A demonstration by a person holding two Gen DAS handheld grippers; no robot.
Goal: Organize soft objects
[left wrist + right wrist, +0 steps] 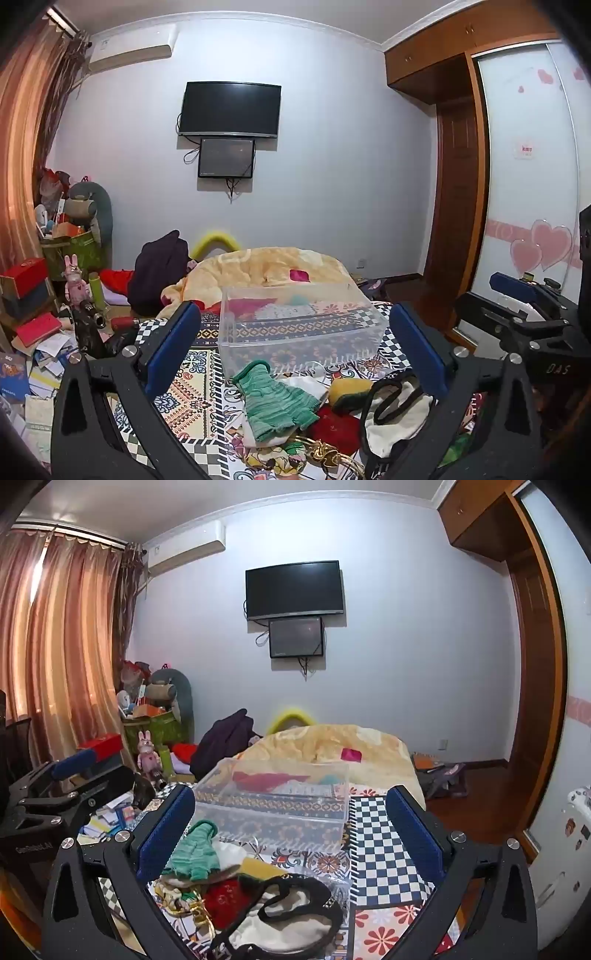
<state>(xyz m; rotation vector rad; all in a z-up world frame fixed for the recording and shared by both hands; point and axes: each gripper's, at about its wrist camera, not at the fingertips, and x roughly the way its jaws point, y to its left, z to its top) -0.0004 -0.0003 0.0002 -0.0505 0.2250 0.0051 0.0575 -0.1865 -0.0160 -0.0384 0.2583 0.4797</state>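
Left wrist view: left gripper [295, 350] fingers spread wide, holding nothing, above the green glove [271, 400] before the clear bin [295, 325]. Right gripper [291, 834] likewise wide apart, empty, over the black-trimmed white cloth [284, 919]

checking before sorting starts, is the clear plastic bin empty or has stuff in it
Empty: the clear plastic bin shows only the patterned bedspread through its walls. The green knit glove and other soft items lie outside it.
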